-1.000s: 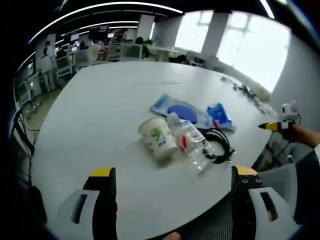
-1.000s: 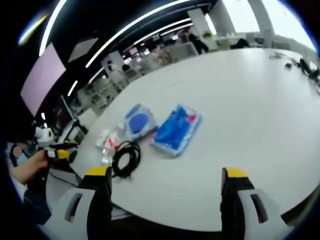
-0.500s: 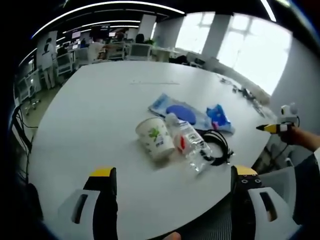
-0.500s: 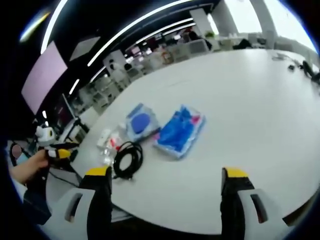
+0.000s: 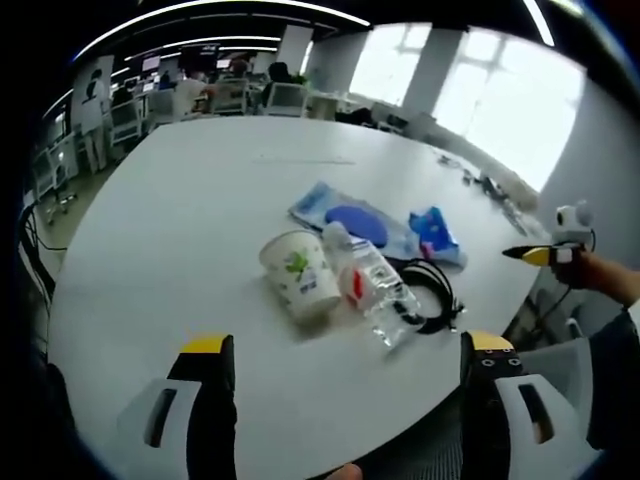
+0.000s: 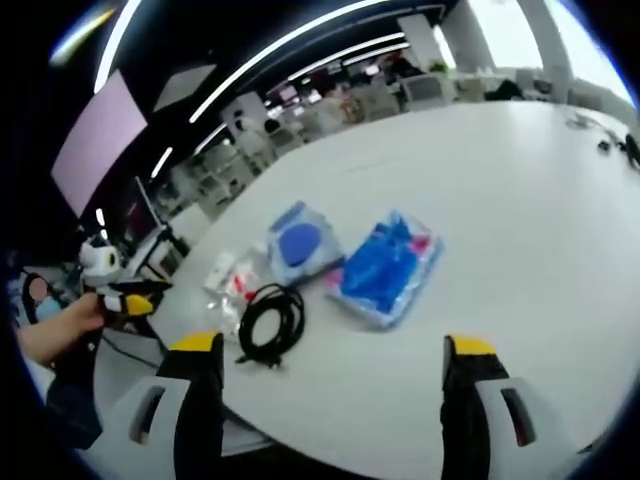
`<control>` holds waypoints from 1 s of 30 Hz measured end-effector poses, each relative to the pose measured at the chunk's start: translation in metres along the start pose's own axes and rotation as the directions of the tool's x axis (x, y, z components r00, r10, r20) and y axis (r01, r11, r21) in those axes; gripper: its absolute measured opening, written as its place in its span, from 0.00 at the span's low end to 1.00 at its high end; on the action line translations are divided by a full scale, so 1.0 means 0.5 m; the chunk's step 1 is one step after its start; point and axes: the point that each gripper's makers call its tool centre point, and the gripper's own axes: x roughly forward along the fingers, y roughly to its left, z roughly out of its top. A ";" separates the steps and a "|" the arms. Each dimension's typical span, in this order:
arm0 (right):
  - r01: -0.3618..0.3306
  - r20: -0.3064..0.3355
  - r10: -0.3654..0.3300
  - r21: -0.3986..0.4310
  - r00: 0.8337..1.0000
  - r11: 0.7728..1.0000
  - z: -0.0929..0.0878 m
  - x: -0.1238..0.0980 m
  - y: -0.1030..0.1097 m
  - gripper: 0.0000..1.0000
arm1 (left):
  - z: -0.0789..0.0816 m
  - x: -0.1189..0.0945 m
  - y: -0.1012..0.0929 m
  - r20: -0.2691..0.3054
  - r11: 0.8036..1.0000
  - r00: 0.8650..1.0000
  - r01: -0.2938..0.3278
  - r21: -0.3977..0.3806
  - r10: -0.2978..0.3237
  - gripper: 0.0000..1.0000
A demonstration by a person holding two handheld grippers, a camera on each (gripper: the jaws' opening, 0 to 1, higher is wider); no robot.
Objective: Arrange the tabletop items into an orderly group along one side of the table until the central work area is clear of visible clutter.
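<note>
Desk [image 5: 170, 210], white, round-edged: items clustered near one edge, centre mostly bare.

Left to right, left gripper view: paper cup [image 5: 297, 274] on its side; clear bottle [image 5: 372, 289] lying against it; black cable [image 5: 437, 293] coiled beside; round blue item in a clear packet [image 5: 352, 217] and blue packet [image 5: 433, 232] behind.

Left hand-held gripper [image 5: 340, 400]: jaws apart, empty, short of the cup.

Right hand-held gripper [image 6: 330, 395]: jaws apart, empty, the cable just ahead.

Judged: nothing grasped; sorting pending.

An open-plan office: a big white meeting table [image 5: 180, 220], rows of desks with monitors [image 5: 160, 85], ceiling light strips [image 6: 300, 45].
</note>
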 end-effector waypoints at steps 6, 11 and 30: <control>-0.044 -0.021 0.044 -0.032 0.999 0.999 0.008 0.031 0.030 0.88 | -0.006 0.006 0.000 -0.010 1.000 1.000 0.003 -0.002 -0.003 0.90; -0.067 -0.025 0.066 -0.052 0.998 0.996 0.017 0.045 0.045 0.88 | -0.008 0.009 -0.001 -0.015 1.000 1.000 0.007 -0.002 -0.007 0.90; -0.172 -0.113 0.154 -0.168 0.982 0.971 0.019 0.112 0.127 0.87 | -0.011 0.033 -0.026 -0.042 0.999 0.998 0.041 0.012 -0.041 0.89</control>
